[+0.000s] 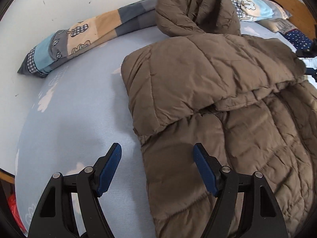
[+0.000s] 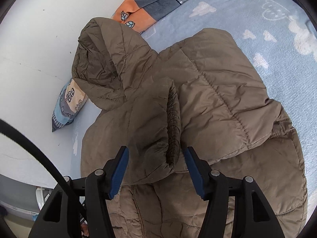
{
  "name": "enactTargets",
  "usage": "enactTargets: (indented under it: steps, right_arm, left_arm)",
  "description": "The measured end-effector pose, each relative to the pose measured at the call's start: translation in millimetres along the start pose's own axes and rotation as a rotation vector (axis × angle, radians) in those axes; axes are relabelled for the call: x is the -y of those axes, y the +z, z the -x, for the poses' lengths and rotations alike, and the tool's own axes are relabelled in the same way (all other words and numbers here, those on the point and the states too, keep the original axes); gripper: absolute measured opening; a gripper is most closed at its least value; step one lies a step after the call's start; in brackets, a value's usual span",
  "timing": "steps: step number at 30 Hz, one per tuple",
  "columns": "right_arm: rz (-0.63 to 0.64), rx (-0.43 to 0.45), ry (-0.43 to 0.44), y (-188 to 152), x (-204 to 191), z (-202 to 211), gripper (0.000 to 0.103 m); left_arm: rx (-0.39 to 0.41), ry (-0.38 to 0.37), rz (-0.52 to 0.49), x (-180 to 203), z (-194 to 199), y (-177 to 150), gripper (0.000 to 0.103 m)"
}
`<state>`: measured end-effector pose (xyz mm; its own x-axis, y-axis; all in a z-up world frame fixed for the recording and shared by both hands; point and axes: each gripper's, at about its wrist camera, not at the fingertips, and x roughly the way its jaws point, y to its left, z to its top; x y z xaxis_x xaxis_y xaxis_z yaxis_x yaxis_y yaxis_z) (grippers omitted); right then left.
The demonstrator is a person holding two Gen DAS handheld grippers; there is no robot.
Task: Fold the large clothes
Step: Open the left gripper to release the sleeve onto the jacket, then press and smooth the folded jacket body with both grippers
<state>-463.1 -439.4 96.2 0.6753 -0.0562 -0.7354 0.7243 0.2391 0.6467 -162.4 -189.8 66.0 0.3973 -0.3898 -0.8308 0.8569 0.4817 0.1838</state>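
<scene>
A brown quilted puffer jacket (image 1: 208, 75) lies on the light blue bed sheet (image 1: 79, 109), with its hood (image 1: 190, 6) toward the wall and both sleeves folded across the body. My left gripper (image 1: 157, 146) hovers open over the jacket's left edge, and nothing is pinched between its blue pads. In the right wrist view the jacket (image 2: 227, 91) fills the centre, with its hood (image 2: 103, 59) at the upper left. The folded sleeve's cuff (image 2: 172, 130) lies just ahead of my right gripper (image 2: 156, 149). That gripper is open and its pads stand clear of the fabric.
A rolled patchwork quilt (image 1: 79, 35) runs along the white wall (image 1: 49, 0) behind the jacket. Pillows (image 1: 263, 8) and a wooden headboard (image 1: 277, 0) sit at the far right. A black cable (image 2: 39, 154) crosses the lower left of the right wrist view.
</scene>
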Motion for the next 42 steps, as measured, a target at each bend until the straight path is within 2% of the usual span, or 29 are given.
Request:
enactTargets:
  steps: [7, 10, 11, 12, 13, 15, 18, 22, 24, 27, 31, 34, 36, 38, 42]
  right_arm:
    - [0.007, -0.018, -0.007, -3.1, -1.2, -12.8, 0.064]
    - [0.003, -0.018, 0.0, -2.5, 0.0, -15.2, 0.063]
    - [0.005, -0.02, 0.003, -2.3, 0.3, -16.1, 0.055]
    - [0.011, -0.019, 0.005, -2.0, 0.1, -16.7, 0.033]
    - [0.017, -0.018, -0.004, -1.9, -0.6, -17.3, 0.026]
    - [0.025, -0.015, 0.009, -1.1, -1.6, -17.6, 0.02]
    - [0.06, 0.021, -0.021, -1.6, -5.3, -13.1, 0.018]
    - [0.119, 0.067, -0.132, -2.0, -11.2, -12.5, 0.017]
    - [0.136, 0.057, -0.18, -2.3, -8.2, -19.1, 0.017]
    - [0.147, 0.032, -0.22, -2.4, -4.1, -28.3, 0.017]
    - [0.144, 0.03, -0.234, -1.2, -2.7, -29.0, 0.018]
    - [0.145, 0.031, -0.219, 0.2, -4.0, -21.6, 0.027]
    - [0.149, 0.044, -0.229, -0.4, -6.5, -12.0, 0.037]
    - [0.171, 0.091, -0.262, 0.1, -12.5, 2.5, 0.041]
    - [0.237, 0.241, -0.274, -6.1, -28.8, 33.5, 0.041]
  left_arm:
    - [0.043, -0.033, 0.18, -13.9, -17.2, 20.8, 0.074]
    - [0.032, 0.01, 0.213, -21.1, -25.6, 24.5, 0.074]
    - [0.021, 0.05, 0.207, -21.9, -28.9, 25.2, 0.073]
    - [0.021, 0.083, 0.205, -23.3, -29.1, 24.3, 0.073]
    - [0.032, 0.094, 0.208, -27.4, -28.1, 23.4, 0.072]
    - [0.048, 0.107, 0.229, -37.3, -24.6, 22.9, 0.072]
    - [0.06, 0.092, 0.243, -44.3, -20.9, 23.7, 0.073]
    - [0.027, 0.104, 0.198, -36.5, -29.5, 20.9, 0.074]
    - [0.02, 0.113, 0.179, -33.1, -31.3, 18.7, 0.074]
    - [0.027, 0.109, 0.174, -32.6, -28.5, 18.6, 0.074]
    - [0.043, 0.064, 0.171, -34.0, -15.6, 16.5, 0.073]
    - [0.033, 0.02, 0.138, -32.3, -0.1, 15.5, 0.073]
    - [0.04, -0.007, 0.099, -29.6, 15.3, 16.2, 0.073]
    - [0.092, -0.04, 0.097, -29.1, 35.6, 18.5, 0.073]
    - [0.216, -0.13, 0.229, -29.5, 58.1, 36.2, 0.073]
